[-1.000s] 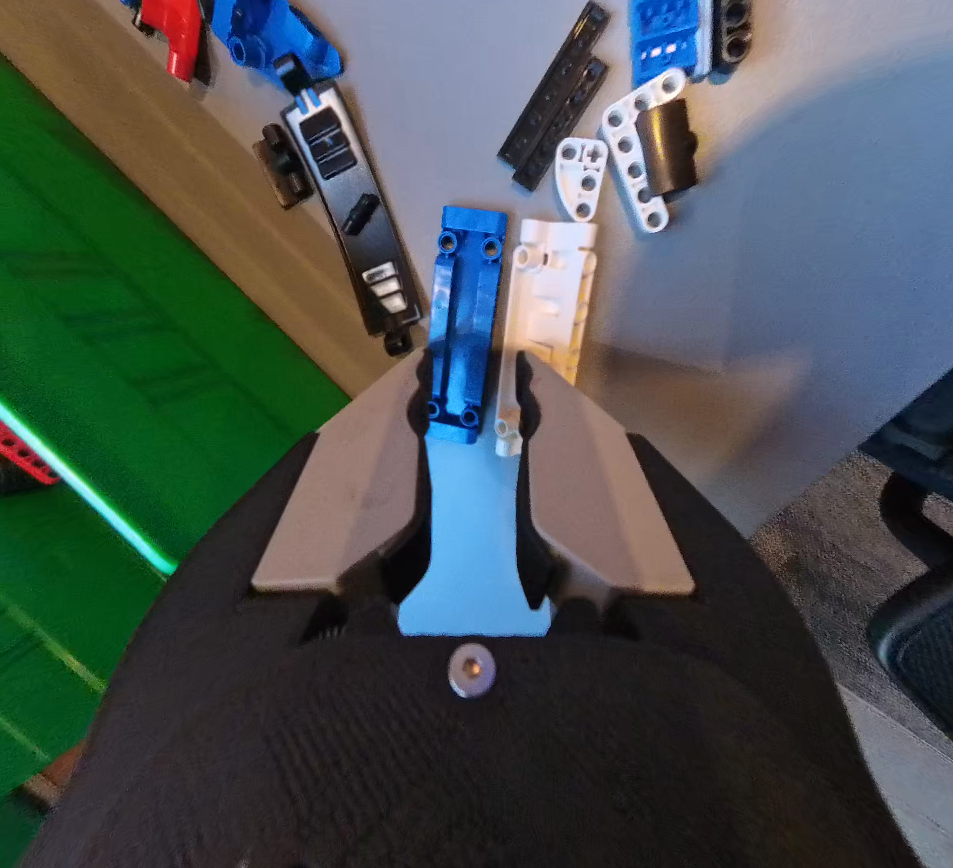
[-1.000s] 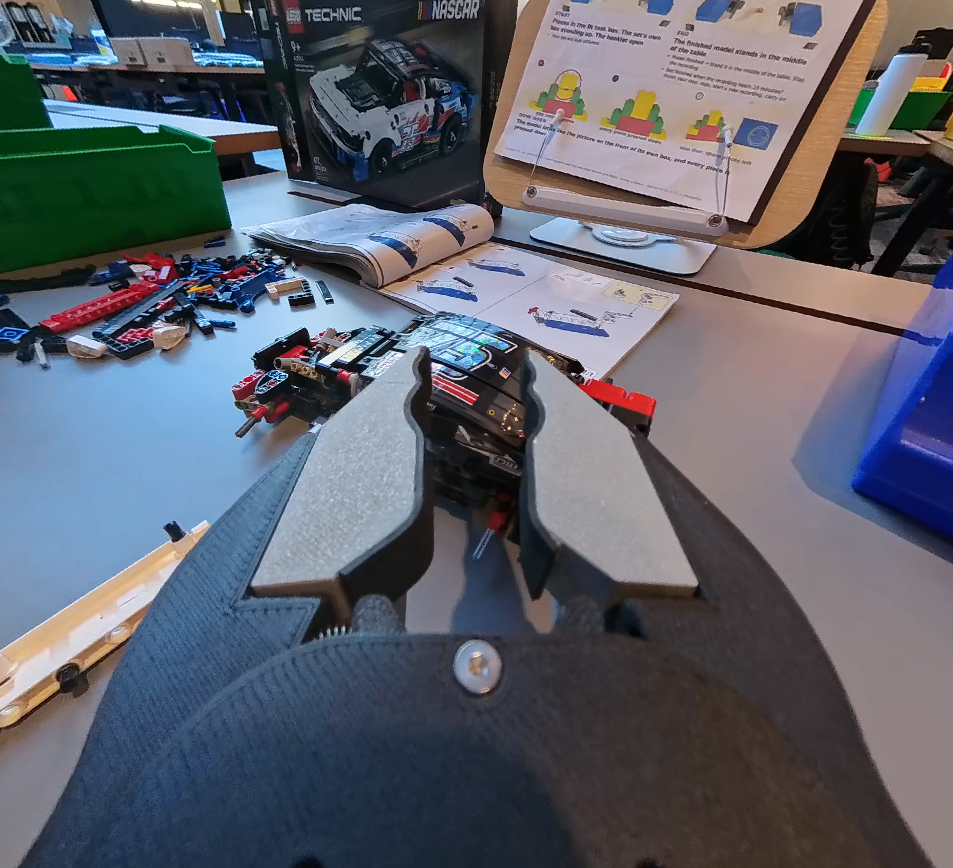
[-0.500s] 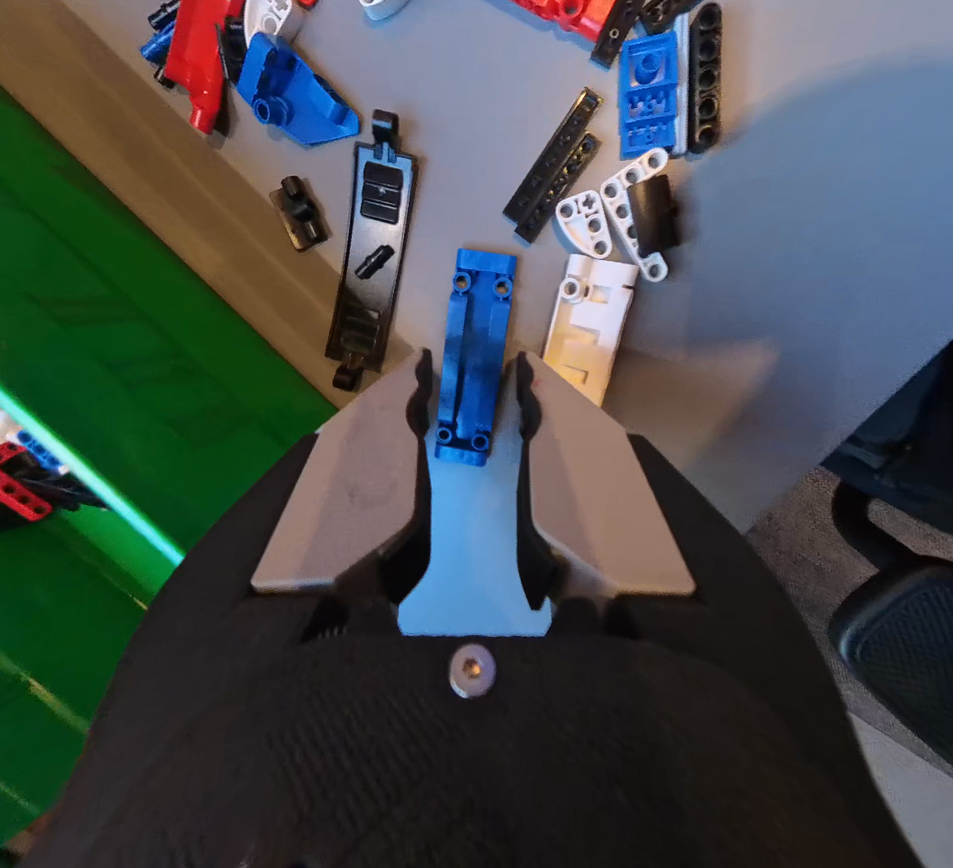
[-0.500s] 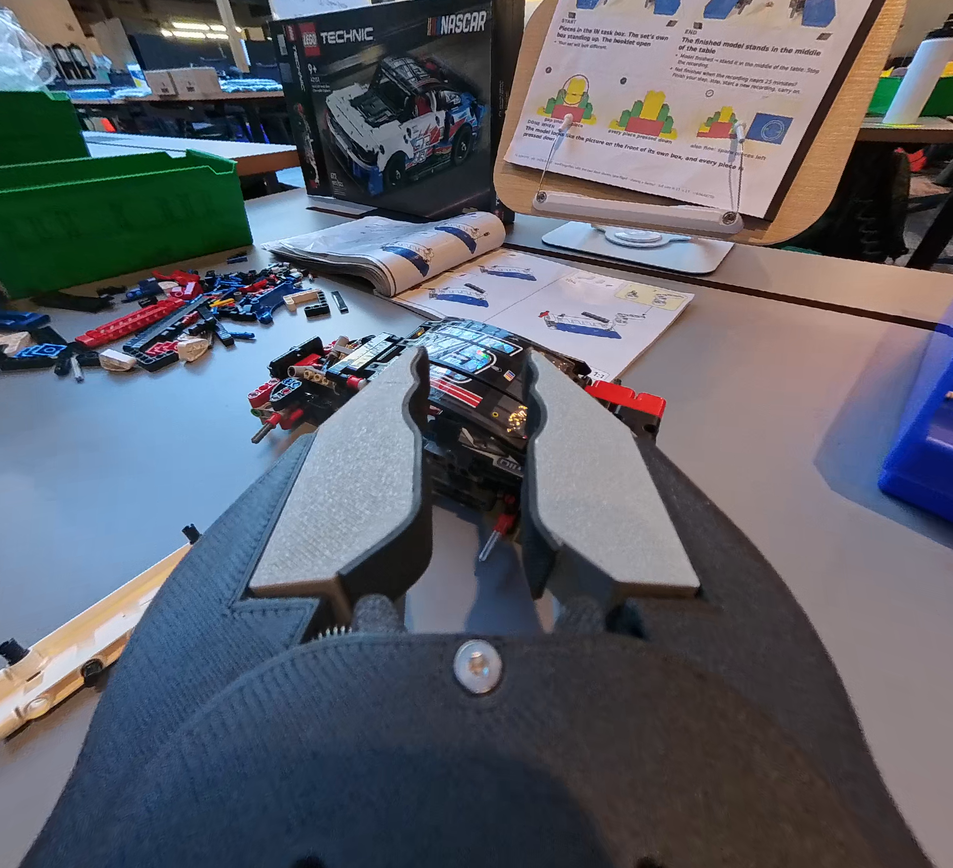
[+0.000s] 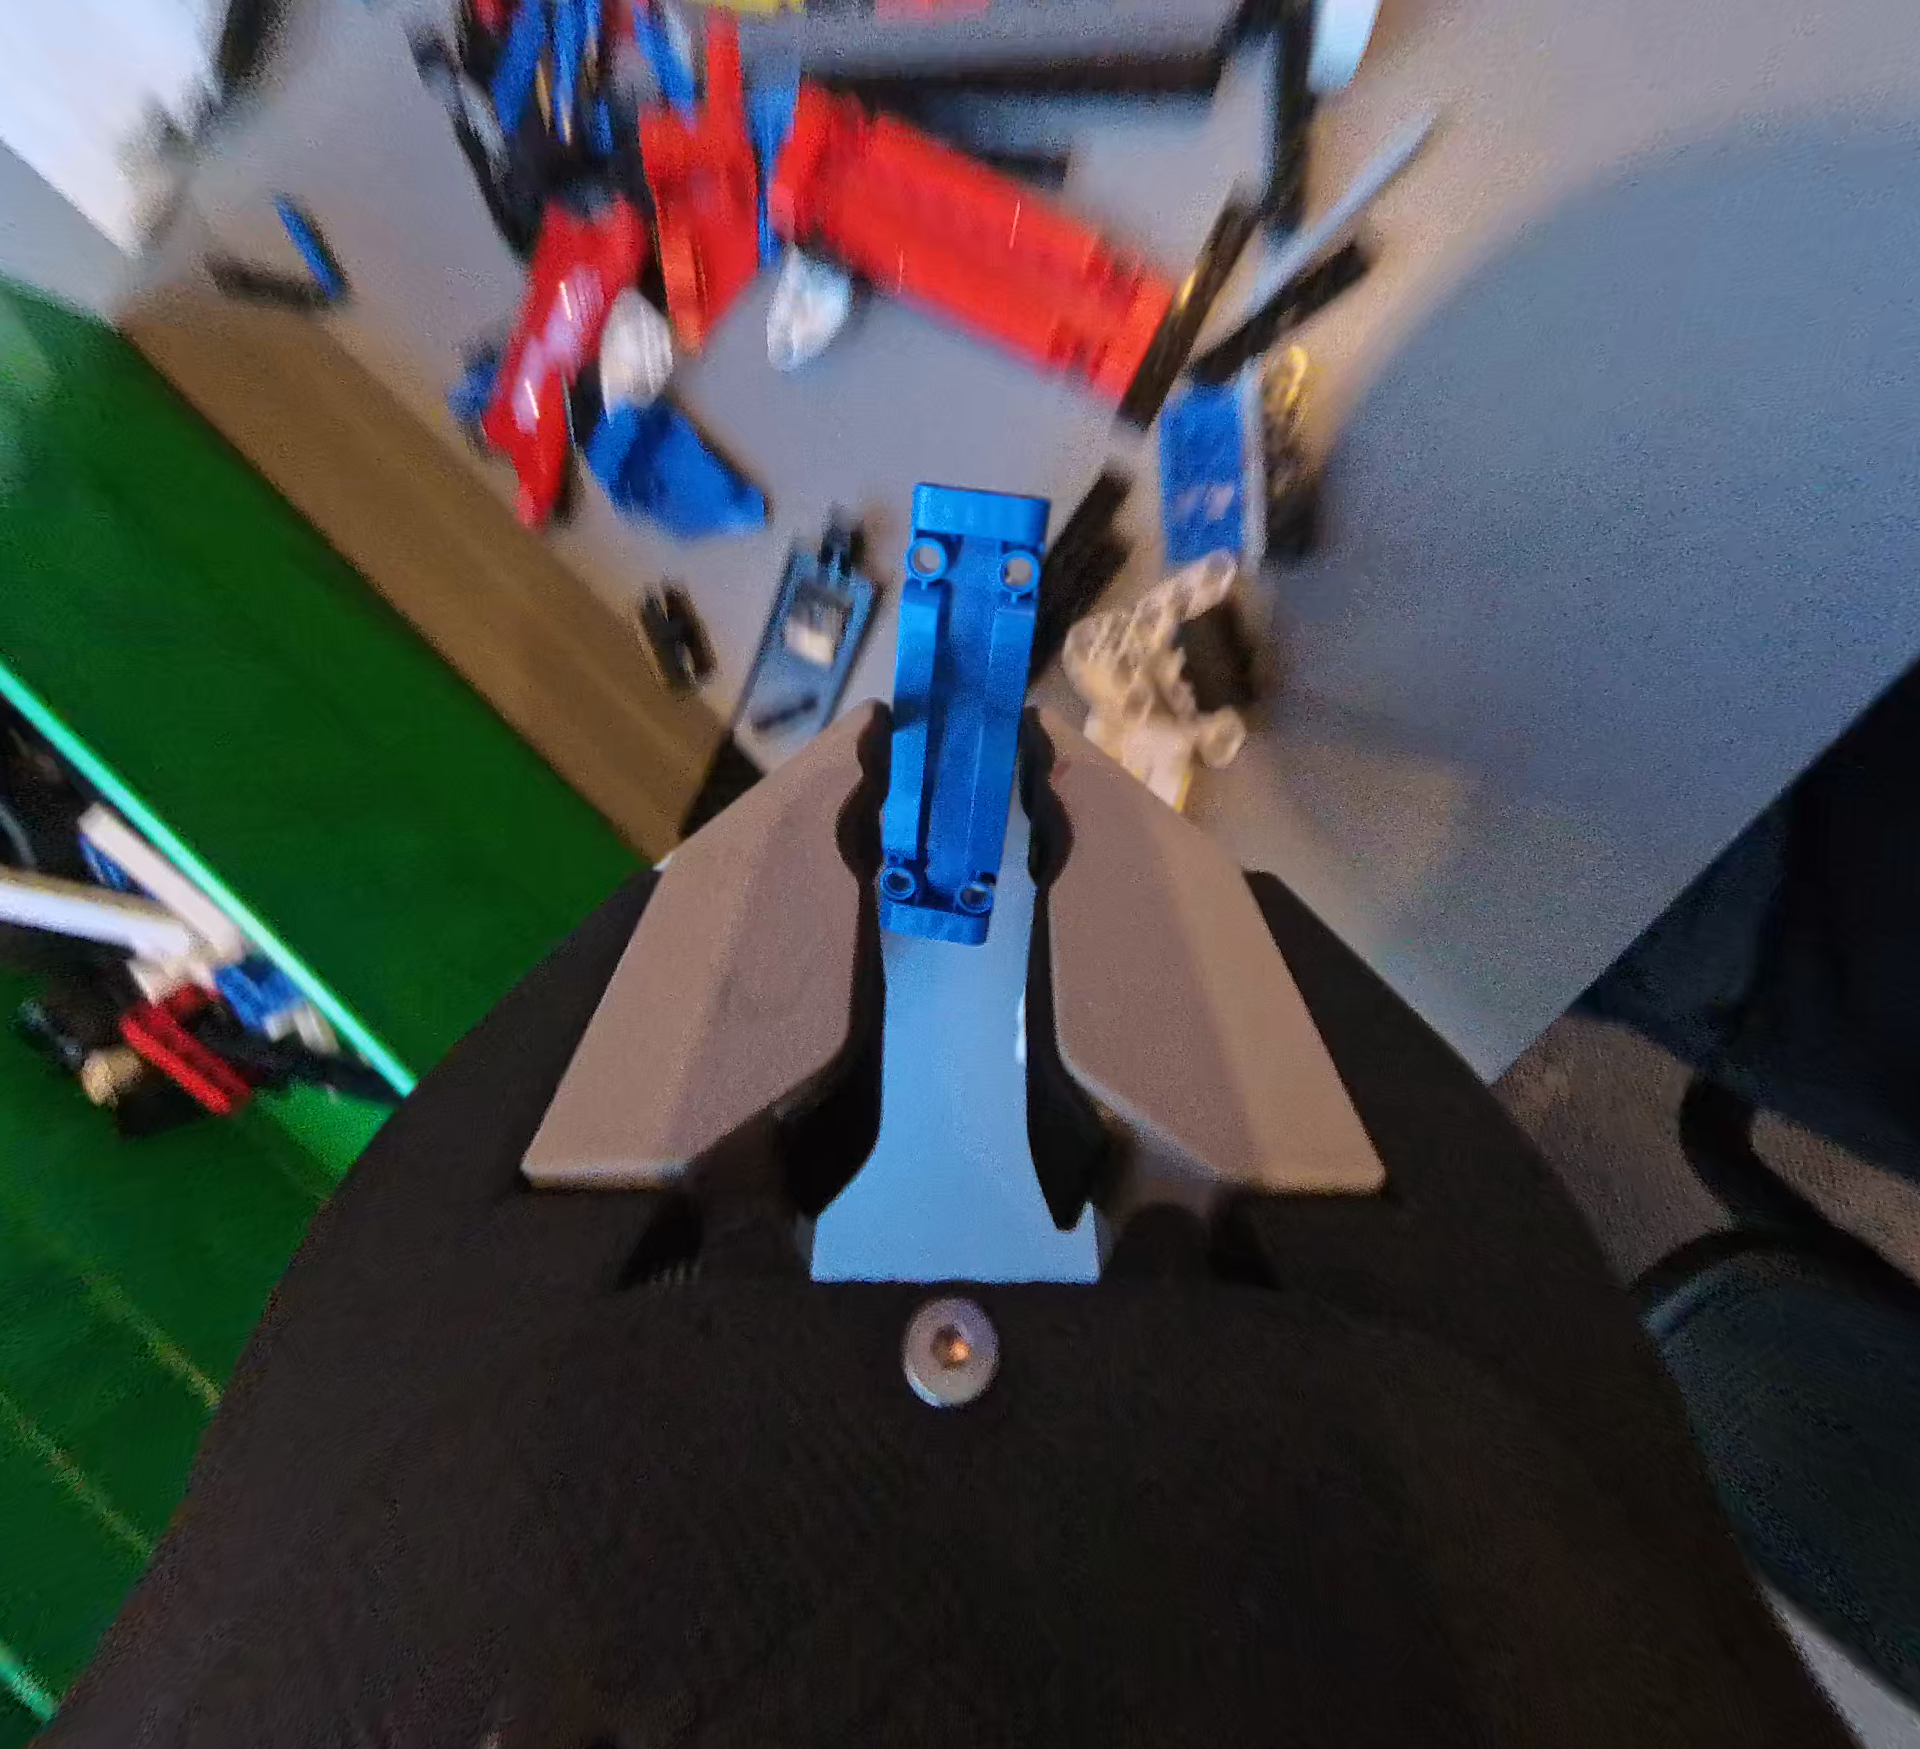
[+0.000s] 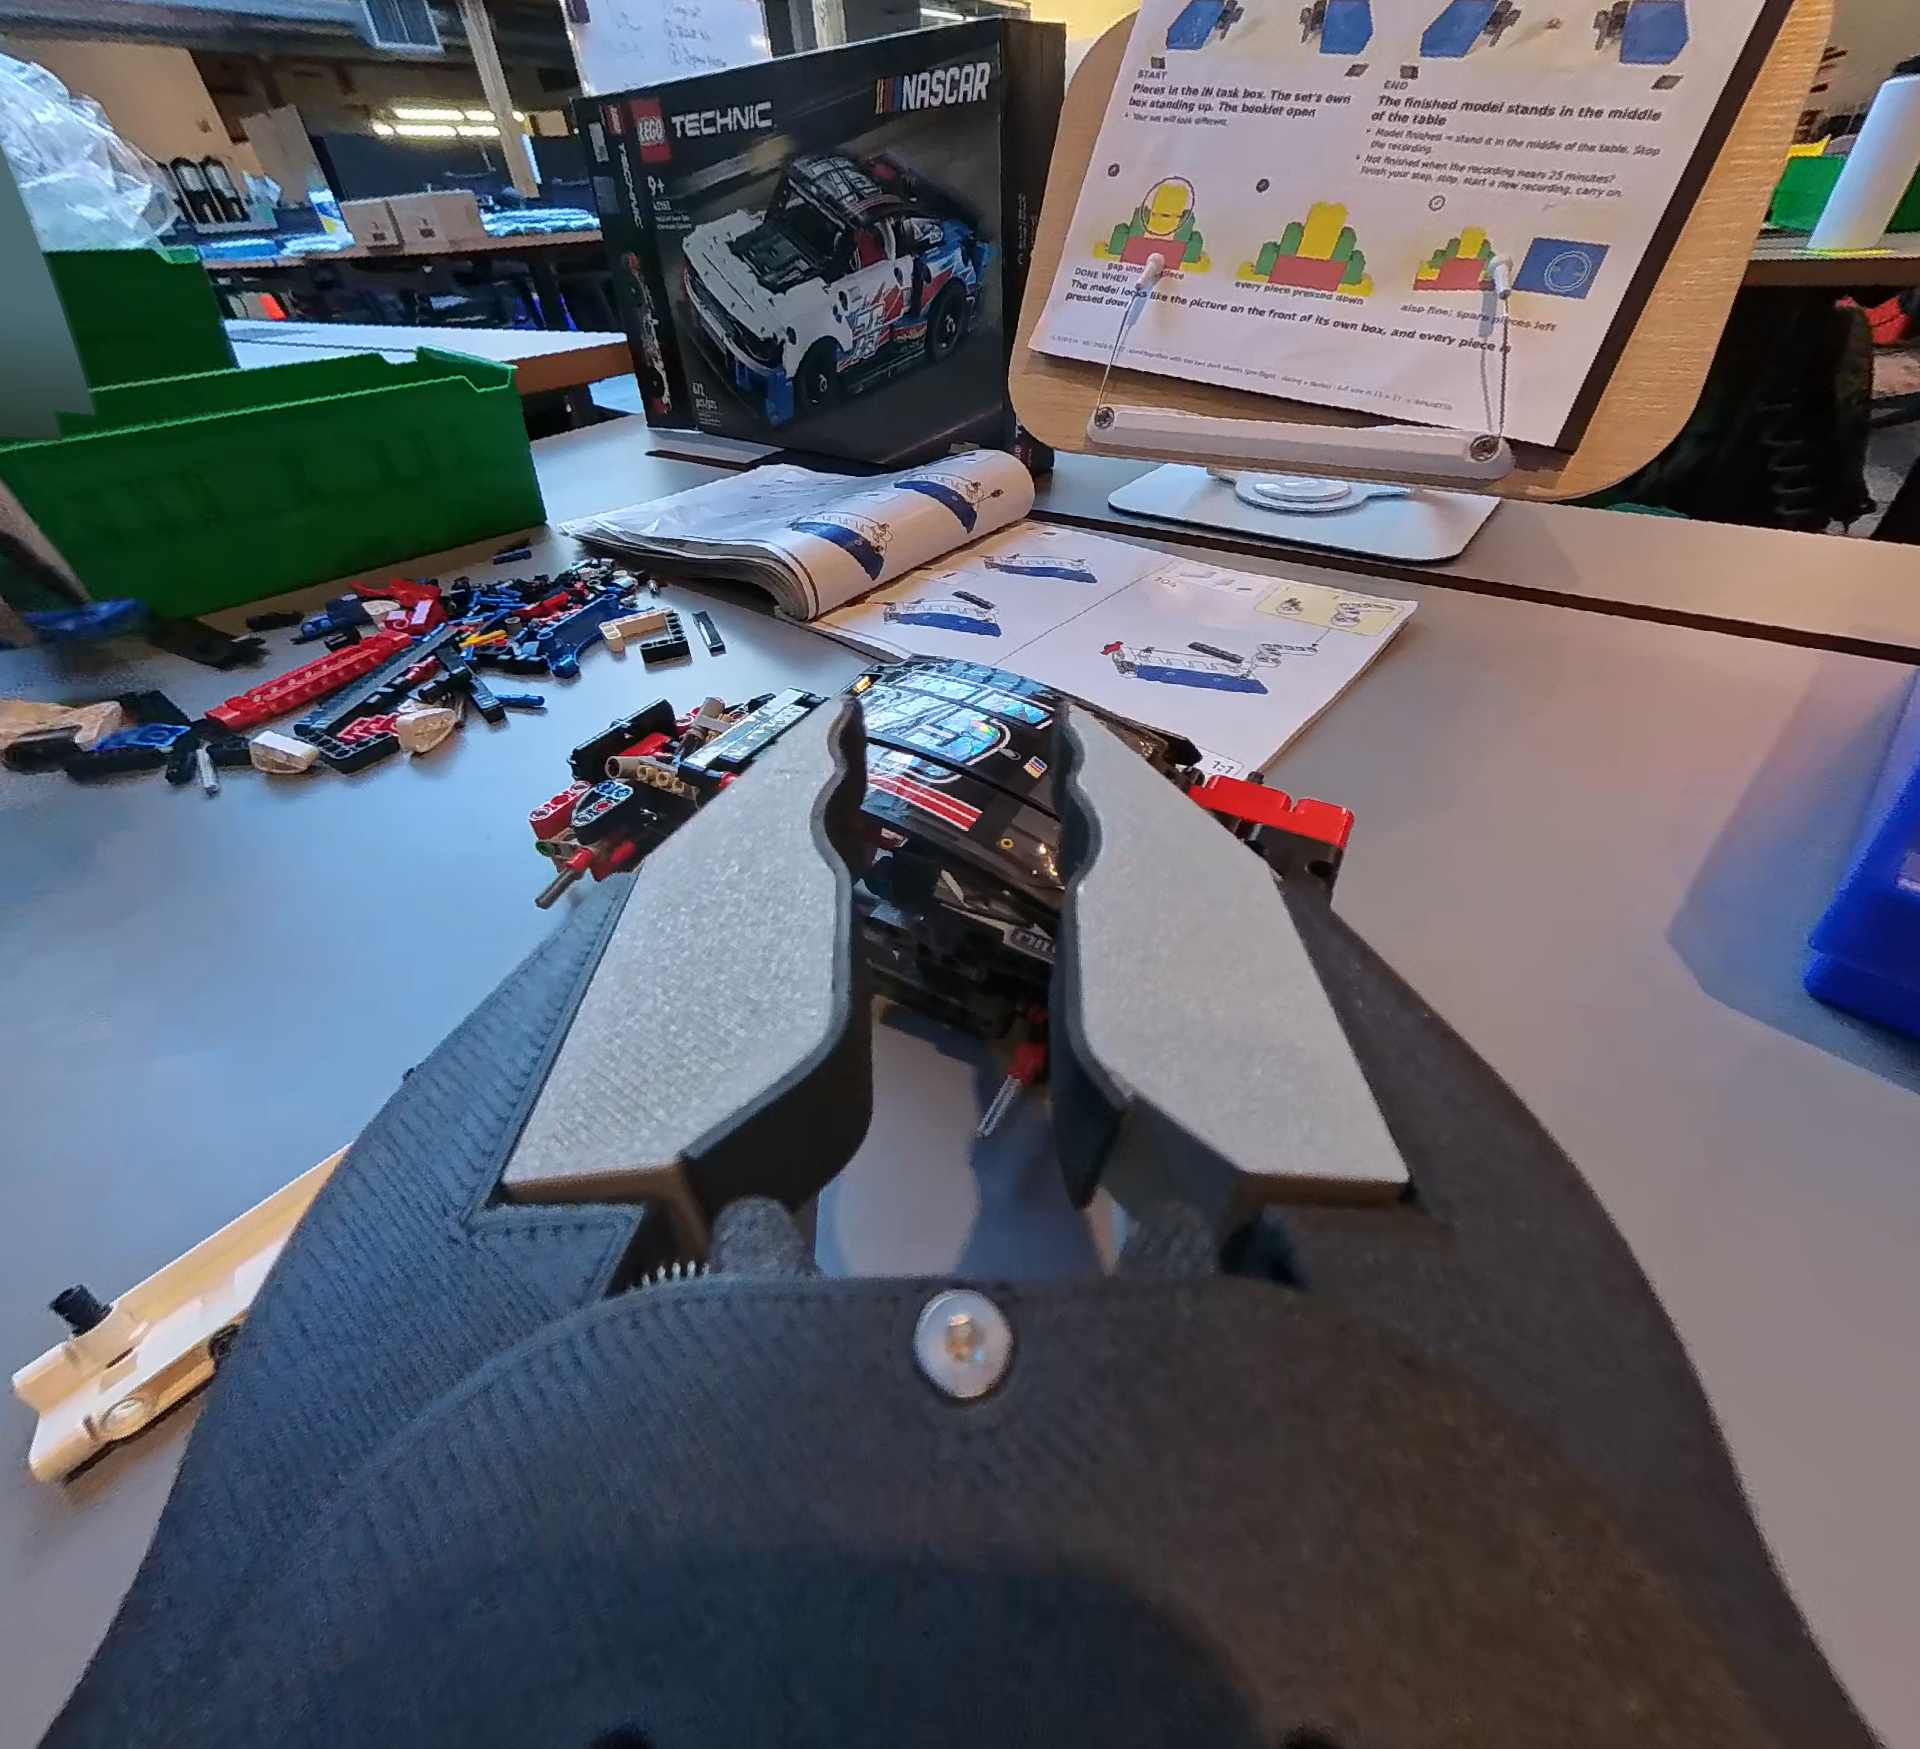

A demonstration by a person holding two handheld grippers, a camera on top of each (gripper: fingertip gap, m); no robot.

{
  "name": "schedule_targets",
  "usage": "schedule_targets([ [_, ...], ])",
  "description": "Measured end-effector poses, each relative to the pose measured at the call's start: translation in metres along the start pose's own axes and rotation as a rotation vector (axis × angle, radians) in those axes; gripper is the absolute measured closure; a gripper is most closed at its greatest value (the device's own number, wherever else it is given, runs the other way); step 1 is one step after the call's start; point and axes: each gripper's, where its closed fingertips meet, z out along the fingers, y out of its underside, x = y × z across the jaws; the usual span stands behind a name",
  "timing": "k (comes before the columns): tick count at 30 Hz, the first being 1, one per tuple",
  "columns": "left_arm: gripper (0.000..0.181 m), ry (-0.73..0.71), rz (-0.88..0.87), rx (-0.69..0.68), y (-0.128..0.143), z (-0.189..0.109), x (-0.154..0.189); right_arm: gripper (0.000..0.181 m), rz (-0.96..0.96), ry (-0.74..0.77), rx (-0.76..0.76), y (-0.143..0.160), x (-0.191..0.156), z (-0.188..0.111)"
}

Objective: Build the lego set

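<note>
The left gripper (image 5: 954,743) is clenched on the blue panel (image 5: 961,712), lifted clear of the loose parts (image 5: 831,245) at 12 o'clock, while the right gripper (image 6: 956,795), jaws parted, straddles the car model (image 6: 966,826); next, probably align panel to model.

2 grippers (image 5: 954,764) (image 6: 956,764), 1 blue panel (image 5: 961,712), 1 set box (image 6: 821,234), 1 booklet (image 6: 997,556), 1 green bin (image 6: 270,463)

Blur and cut-offs
Loose pieces (image 5: 831,245) at 12 o'clock smear past telling; white panel (image 6: 135,1367) cut off at 8 o'clock.
</note>
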Motion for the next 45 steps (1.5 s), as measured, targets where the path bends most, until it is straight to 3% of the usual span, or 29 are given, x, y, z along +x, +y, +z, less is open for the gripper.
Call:
schedule_targets([
  [2,0.160,0.041,0.024,0.104,-0.049,-0.006,0.012,0.148,0.009,-0.009,0.008,-0.001,-0.001,-0.001],
  [5,0.160,0.160,0.081,0.214,-0.124,0.010,0.057,0.148,0.018,-0.016,0.014,-0.002,-0.002,-0.002],
  [7,0.160,0.259,0.130,0.197,-0.150,0.034,0.099,0.149,0.025,-0.020,0.013,-0.002,-0.002,-0.002],
  [9,0.160,0.221,0.164,0.155,-0.162,0.064,0.115,0.149,0.031,-0.026,0.019,-0.002,-0.002,-0.003],
  [11,0.158,0.270,0.121,0.097,-0.164,0.086,0.137,0.149,0.036,-0.031,0.024,-0.003,-0.002,-0.003],
  [14,0.158,0.296,0.077,0.123,-0.175,0.087,0.150,0.149,0.053,-0.043,0.022,-0.002,-0.001,-0.002],
  [16,0.139,0.308,0.058,0.131,-0.175,0.084,0.154,0.149,0.063,-0.046,0.023,-0.002,0.000,-0.002],
  [18,0.134,0.372,0.026,0.141,-0.170,0.077,0.164,0.149,0.068,-0.041,0.025,-0.002,0.002,-0.002],
  [21,0.129,0.473,-0.013,0.208,-0.166,0.065,0.178,0.150,0.073,-0.028,0.024,-0.002,0.005,-0.002],
  [25,0.129,0.555,-0.062,0.343,-0.171,0.049,0.172,0.150,0.061,0.005,0.005,0.001,0.010,-0.001],
  [34,0.122,0.433,-0.057,0.711,-0.197,0.031,0.119,0.152,0.038,0.108,-0.029,0.006,0.024,-0.001],
  [40,0.128,0.348,0.015,0.777,-0.194,0.032,0.113,0.152,0.030,0.153,-0.038,0.007,0.031,0.000],
  [45,0.133,0.302,-0.063,0.767,-0.181,0.029,0.099,0.152,0.043,0.144,-0.035,0.007,0.032,0.002],
])
